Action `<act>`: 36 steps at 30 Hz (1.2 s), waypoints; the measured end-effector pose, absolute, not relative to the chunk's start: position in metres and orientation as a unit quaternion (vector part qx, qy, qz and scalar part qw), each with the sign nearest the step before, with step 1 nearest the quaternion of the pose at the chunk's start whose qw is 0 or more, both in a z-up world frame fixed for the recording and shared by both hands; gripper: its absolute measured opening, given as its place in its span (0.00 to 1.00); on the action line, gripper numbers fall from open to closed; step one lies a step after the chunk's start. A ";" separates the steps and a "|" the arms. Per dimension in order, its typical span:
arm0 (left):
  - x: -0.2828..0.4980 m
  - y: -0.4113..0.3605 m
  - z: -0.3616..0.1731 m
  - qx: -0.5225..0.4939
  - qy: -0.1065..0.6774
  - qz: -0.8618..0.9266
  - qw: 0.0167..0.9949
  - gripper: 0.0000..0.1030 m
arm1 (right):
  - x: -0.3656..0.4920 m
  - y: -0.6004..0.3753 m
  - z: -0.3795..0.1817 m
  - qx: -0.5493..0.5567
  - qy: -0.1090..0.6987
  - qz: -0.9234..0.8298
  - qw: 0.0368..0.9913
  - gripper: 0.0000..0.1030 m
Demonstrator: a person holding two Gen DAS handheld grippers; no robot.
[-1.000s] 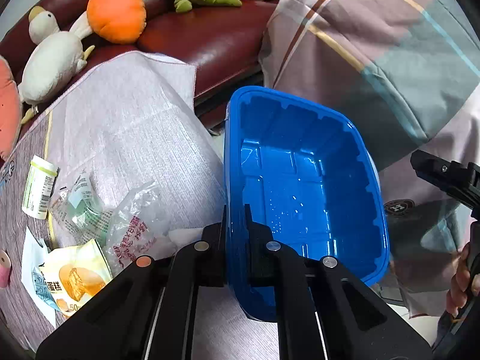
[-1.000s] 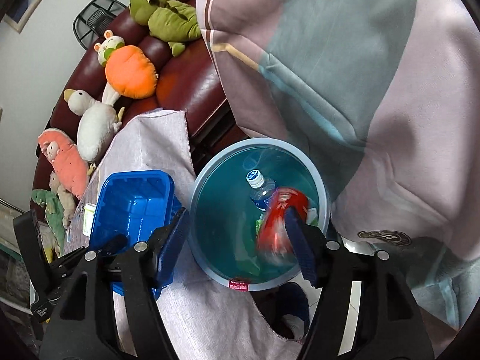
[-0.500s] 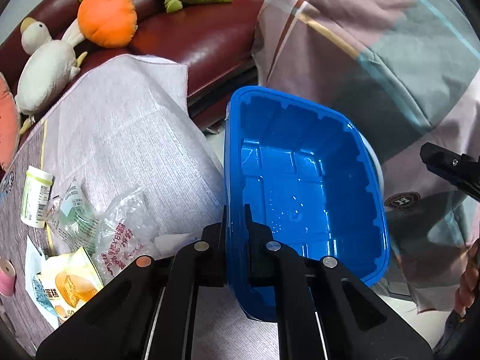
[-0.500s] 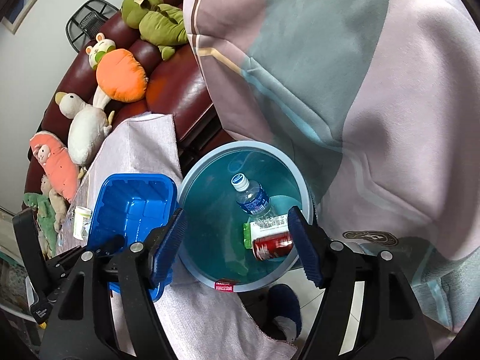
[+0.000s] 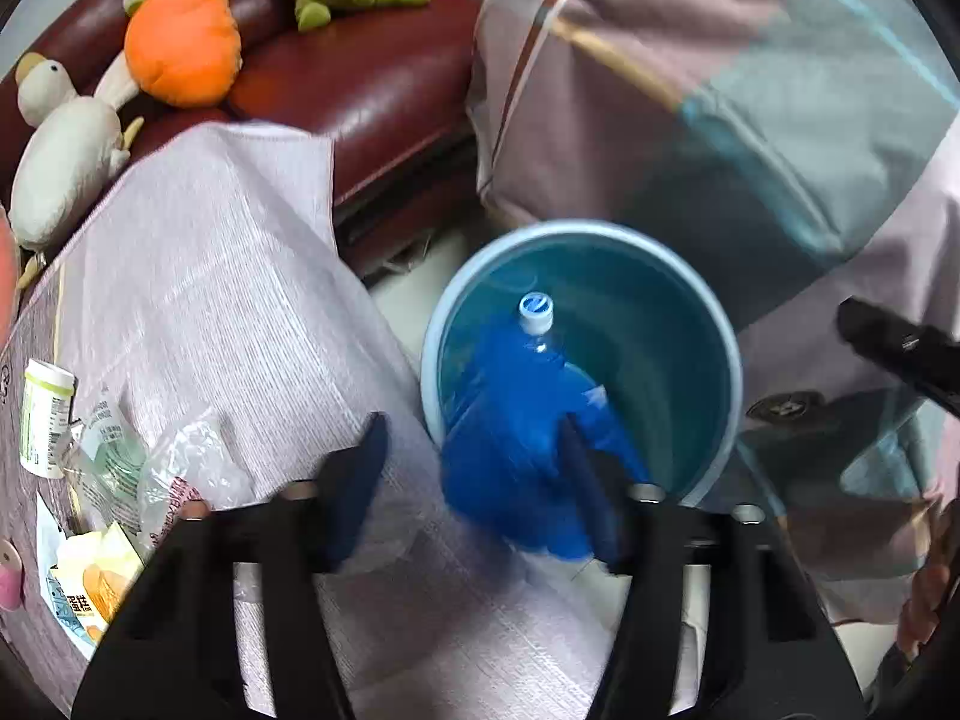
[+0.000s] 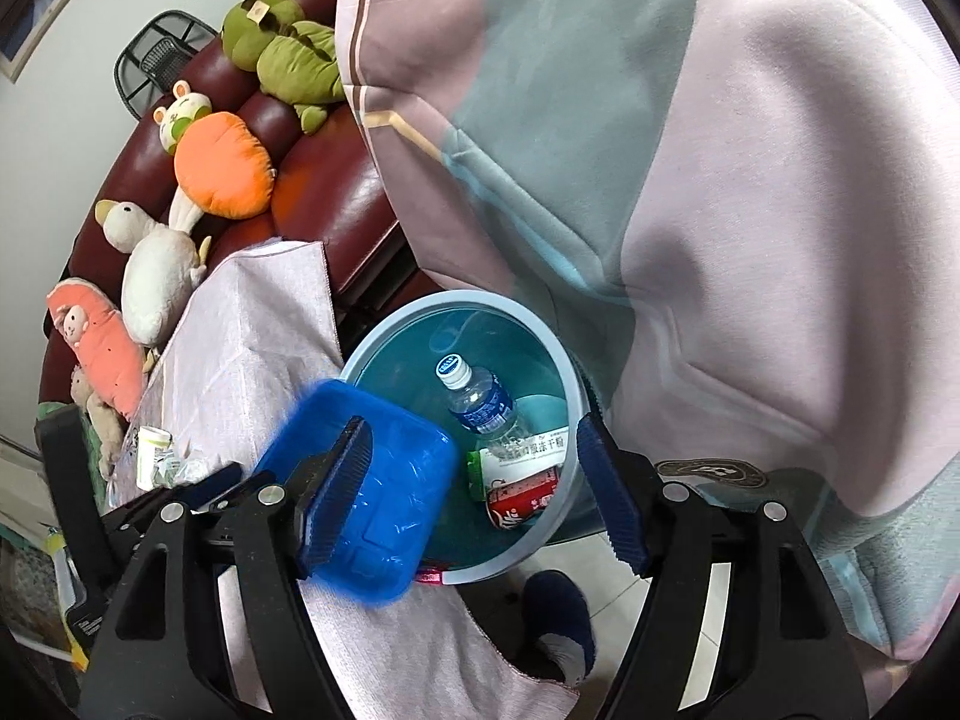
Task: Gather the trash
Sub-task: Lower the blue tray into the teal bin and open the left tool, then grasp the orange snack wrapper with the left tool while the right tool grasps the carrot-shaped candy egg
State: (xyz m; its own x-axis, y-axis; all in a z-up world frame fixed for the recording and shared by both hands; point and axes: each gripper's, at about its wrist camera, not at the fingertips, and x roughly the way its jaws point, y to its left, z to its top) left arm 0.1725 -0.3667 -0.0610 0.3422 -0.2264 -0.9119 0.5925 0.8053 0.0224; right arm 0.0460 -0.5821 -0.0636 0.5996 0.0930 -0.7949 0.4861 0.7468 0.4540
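Observation:
A blue plastic tray [image 6: 372,492] is blurred and falling at the near rim of the round light-blue bin [image 6: 558,360]; it also shows in the left wrist view [image 5: 516,468]. My left gripper [image 5: 474,480] is open above it, holding nothing. My right gripper [image 6: 474,492] is open and empty above the bin [image 5: 726,372]. Inside the bin lie a clear water bottle [image 6: 480,402], a green-and-white packet [image 6: 522,456] and a red can [image 6: 522,501].
On the cloth-covered table [image 5: 240,276] lie plastic wrappers [image 5: 156,468], a white bottle [image 5: 42,414] and a snack packet [image 5: 84,588]. A red sofa [image 5: 360,72] with plush toys stands behind. A draped blanket [image 6: 720,180] hangs to the right. A slippered foot [image 6: 558,624] is beside the bin.
My left gripper has opened and let go of the blue tray, which now drops toward the bin. The red can has settled inside the bin. The right gripper stays open.

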 end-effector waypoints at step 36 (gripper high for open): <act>0.115 -0.188 -0.023 0.069 0.512 -0.204 0.831 0.81 | 0.043 -0.439 -0.015 0.256 0.469 -0.051 0.844 0.78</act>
State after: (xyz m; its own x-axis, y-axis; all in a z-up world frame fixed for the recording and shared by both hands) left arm 0.1154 -0.1880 -0.0228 0.3913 -0.2689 -0.8801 0.4108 0.9068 -0.0944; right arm 0.0431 -0.4393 -0.0152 0.5557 0.1535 -0.8171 0.3269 0.8633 0.3845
